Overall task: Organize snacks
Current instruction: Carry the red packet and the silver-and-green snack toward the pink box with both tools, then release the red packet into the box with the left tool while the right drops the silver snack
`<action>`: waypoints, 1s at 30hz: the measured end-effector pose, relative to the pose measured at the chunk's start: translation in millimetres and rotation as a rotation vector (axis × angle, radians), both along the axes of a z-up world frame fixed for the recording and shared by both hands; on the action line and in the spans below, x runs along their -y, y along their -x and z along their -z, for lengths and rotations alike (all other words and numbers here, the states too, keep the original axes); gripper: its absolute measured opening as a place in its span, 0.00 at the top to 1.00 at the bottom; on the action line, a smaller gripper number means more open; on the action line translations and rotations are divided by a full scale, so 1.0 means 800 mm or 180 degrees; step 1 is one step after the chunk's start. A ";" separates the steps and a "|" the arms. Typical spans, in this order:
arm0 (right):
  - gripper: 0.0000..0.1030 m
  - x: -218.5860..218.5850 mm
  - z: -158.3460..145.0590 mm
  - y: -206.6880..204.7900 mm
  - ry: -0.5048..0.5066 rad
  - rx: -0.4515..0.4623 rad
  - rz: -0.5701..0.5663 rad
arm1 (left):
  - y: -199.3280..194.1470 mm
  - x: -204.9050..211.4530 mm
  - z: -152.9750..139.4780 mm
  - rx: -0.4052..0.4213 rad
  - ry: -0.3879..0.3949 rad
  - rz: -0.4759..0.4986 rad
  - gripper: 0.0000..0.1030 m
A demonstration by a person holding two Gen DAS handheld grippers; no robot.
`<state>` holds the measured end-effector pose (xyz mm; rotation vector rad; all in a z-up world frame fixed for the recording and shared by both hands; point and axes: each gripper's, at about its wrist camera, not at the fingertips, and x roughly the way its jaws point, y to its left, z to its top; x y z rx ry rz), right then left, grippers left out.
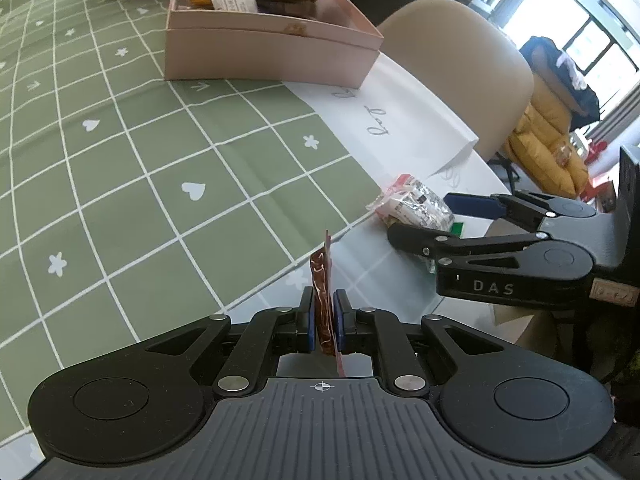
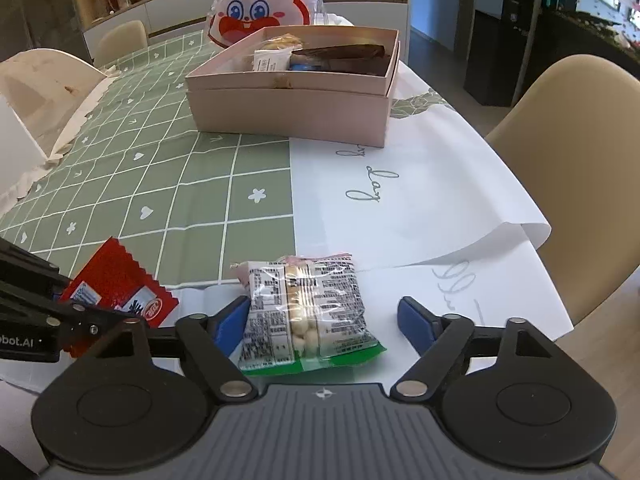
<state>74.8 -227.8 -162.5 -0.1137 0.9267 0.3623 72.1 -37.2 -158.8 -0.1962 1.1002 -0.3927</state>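
Note:
My left gripper (image 1: 324,322) is shut on a red snack packet (image 1: 322,300), held edge-on above the table; the same packet (image 2: 116,284) shows at the lower left of the right wrist view. My right gripper (image 2: 324,322) is open around a clear packet of small white snacks (image 2: 306,312) that lies on the tablecloth, and the left wrist view shows this gripper (image 1: 424,220) and packet (image 1: 412,204) at the right. A pink open box (image 2: 292,108) holding several snacks stands further back; it also shows in the left wrist view (image 1: 268,56).
A green checked tablecloth (image 1: 140,168) with a white border (image 2: 420,208) covers the table. A bunny-print bag (image 2: 260,4) sits behind the box. Beige chairs (image 2: 580,184) stand at the table's right edge, and a white chair (image 2: 44,88) at the left.

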 end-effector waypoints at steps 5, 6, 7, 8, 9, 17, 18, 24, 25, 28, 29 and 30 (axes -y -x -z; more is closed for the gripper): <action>0.44 -0.007 -0.013 0.003 0.0069 0.0005 -0.0174 | -0.001 -0.013 0.004 -0.0054 0.0244 -0.0149 0.90; 0.44 -0.006 -0.018 0.004 0.0046 0.0011 -0.0192 | -0.001 -0.018 0.002 -0.0040 0.0332 -0.0195 0.90; 0.45 -0.004 -0.027 0.004 -0.0006 0.0016 -0.0206 | -0.002 -0.024 -0.002 -0.0014 0.0439 -0.0247 0.90; 0.45 -0.001 -0.037 0.002 -0.0069 0.0030 -0.0214 | -0.004 -0.031 -0.008 0.0016 0.0604 -0.0317 0.90; 0.45 0.002 -0.048 0.000 -0.0125 0.0056 -0.0217 | -0.008 -0.039 -0.018 0.0050 0.0785 -0.0382 0.90; 0.45 0.009 -0.192 -0.083 -0.0354 0.0811 -0.0161 | -0.103 -0.061 -0.169 0.1102 0.0862 -0.0389 0.90; 0.45 0.006 -0.204 -0.097 -0.0368 0.0856 -0.0147 | -0.120 -0.063 -0.187 0.1219 0.0839 -0.0420 0.90; 0.45 -0.017 -0.213 -0.201 -0.0448 0.0679 0.0132 | -0.217 -0.063 -0.193 0.1100 0.0794 -0.0597 0.90; 0.45 -0.019 -0.205 -0.213 -0.0481 0.0591 0.0172 | -0.231 -0.062 -0.181 0.1032 0.0787 -0.0627 0.90; 0.45 -0.025 -0.170 -0.246 -0.0566 0.0319 0.0315 | -0.265 -0.071 -0.137 0.0787 0.0868 -0.0711 0.90; 0.45 -0.028 -0.156 -0.249 -0.0576 0.0260 0.0355 | -0.275 -0.074 -0.121 0.0694 0.0915 -0.0750 0.90; 0.45 -0.029 -0.145 -0.254 -0.0569 0.0214 0.0396 | -0.283 -0.077 -0.109 0.0633 0.0947 -0.0766 0.89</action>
